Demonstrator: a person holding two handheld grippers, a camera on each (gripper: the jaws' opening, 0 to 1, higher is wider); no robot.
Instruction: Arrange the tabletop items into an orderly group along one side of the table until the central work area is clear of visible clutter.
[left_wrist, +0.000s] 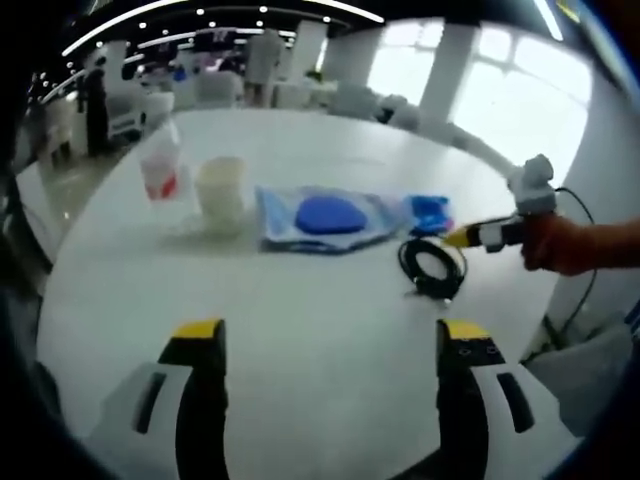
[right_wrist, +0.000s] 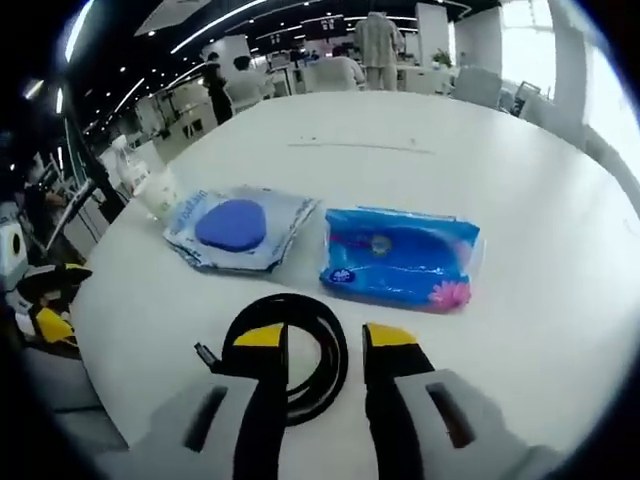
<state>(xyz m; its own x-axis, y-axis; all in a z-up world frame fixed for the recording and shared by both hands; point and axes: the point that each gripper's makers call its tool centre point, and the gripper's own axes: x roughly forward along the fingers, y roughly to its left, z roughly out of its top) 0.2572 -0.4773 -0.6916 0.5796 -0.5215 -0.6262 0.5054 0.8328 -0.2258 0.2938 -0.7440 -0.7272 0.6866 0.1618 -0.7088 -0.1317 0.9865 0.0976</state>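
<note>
On the white round table (left_wrist: 330, 330), seen from the left gripper view and read from left to right, a clear cup with a red label (left_wrist: 162, 165) stands beside a pale plastic cup (left_wrist: 220, 192), the two close together but whether touching cannot be told. Next lies a flat clear packet with a blue pad inside (left_wrist: 325, 217), then a blue wipes pack (left_wrist: 430, 213) just past its right end, and nearer the camera a coiled black cable (left_wrist: 431, 266). The left gripper (left_wrist: 330, 335) hovers low over bare tabletop, its yellow-tipped jaws spread wide with nothing between them. At the far right the right gripper (left_wrist: 470, 236) reaches in, held by an orange-gloved hand (left_wrist: 560, 243), its tip just above the cable. From the right gripper view, its own jaws (right_wrist: 325, 340) are moderately parted, the left one lying over the cable coil (right_wrist: 325, 340), and they grip nothing; the packet (right_wrist: 240, 228) and wipes pack (right_wrist: 400, 257) lie side by side beyond.
</note>
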